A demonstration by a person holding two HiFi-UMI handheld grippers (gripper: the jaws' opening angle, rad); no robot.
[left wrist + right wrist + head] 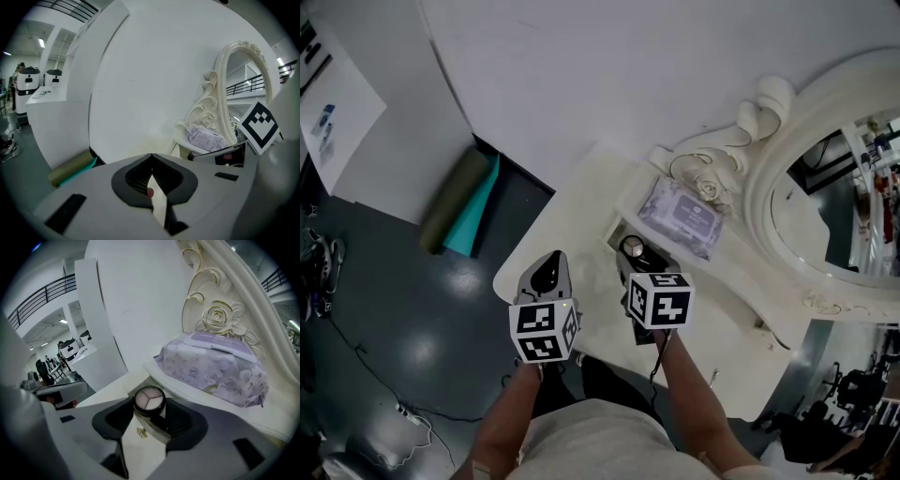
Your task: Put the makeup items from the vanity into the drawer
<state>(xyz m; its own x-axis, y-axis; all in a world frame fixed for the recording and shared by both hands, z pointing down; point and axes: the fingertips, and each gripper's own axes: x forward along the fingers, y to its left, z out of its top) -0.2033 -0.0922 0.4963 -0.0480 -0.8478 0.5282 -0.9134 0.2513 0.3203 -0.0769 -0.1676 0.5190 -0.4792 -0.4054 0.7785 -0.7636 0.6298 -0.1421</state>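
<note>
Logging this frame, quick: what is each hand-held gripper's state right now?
Left hand-held gripper: closed, jaw tips together, holding nothing.
Right hand-held gripper: closed on the round compact.

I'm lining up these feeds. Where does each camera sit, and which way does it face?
Head view: on the person's head, facing steeply down at the vanity top; both forearms, left gripper and right gripper show.
Left gripper view: on that gripper, looking along its shut jaws toward the mirror frame; the other's marker cube shows.
Right gripper view: on that gripper, looking along jaws pinching the compact, toward the wipes pack.
Shared: all three show the wipes pack.
</note>
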